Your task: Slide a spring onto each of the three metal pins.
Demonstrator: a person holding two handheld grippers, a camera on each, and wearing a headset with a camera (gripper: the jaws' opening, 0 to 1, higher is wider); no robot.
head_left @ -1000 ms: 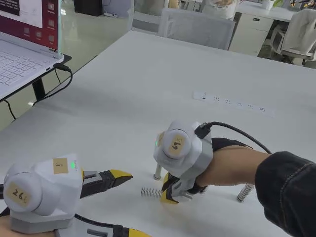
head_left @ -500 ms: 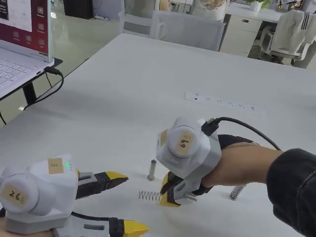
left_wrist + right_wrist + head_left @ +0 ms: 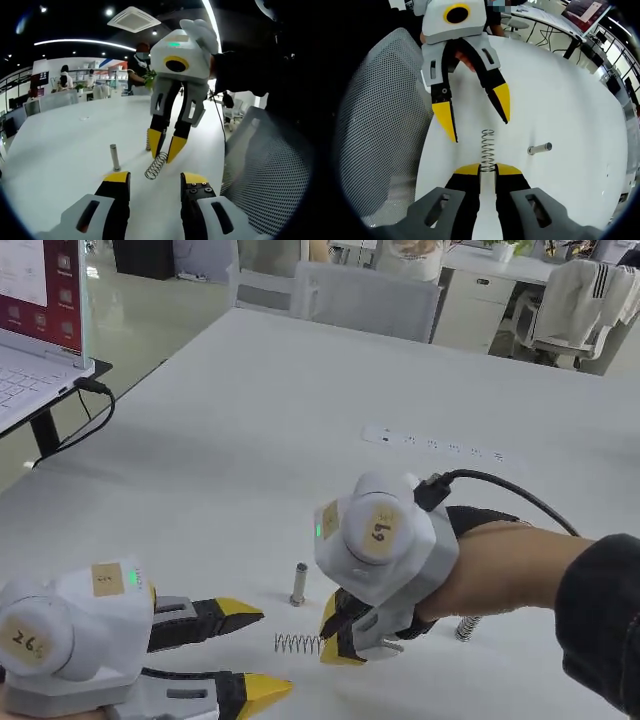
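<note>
**White table (image 3: 250,440): spring (image 3: 297,643) in right gripper (image 3: 335,645), pin (image 3: 299,583) bare**

White table carried the whole job. Laptop (image 3: 30,320) sat on a stand off its far left edge, and a white power strip (image 3: 440,448) lay flat further back.

Right gripper was nearly closed and pinched one end of the spring between its yellow tips. The rest of the coil stuck out roughly level, just above the table, toward the left gripper (image 3: 268,650). The right gripper view showed the same thing: coil clamped at its near end and running straight ahead.

Left gripper was wide open with nothing in it. Its yellow tips faced the spring's free end, near it but not touching.

Pin stood upright on the table with no spring on it. It was just beyond the held spring and clear of both grippers.

Second spring (image 3: 466,627) stood slightly tilted on the table behind the person's right hand. Couldn't tell whether a pin was inside it.

Black cable (image 3: 500,485) ran off the back of the right gripper, over the hand.
</note>
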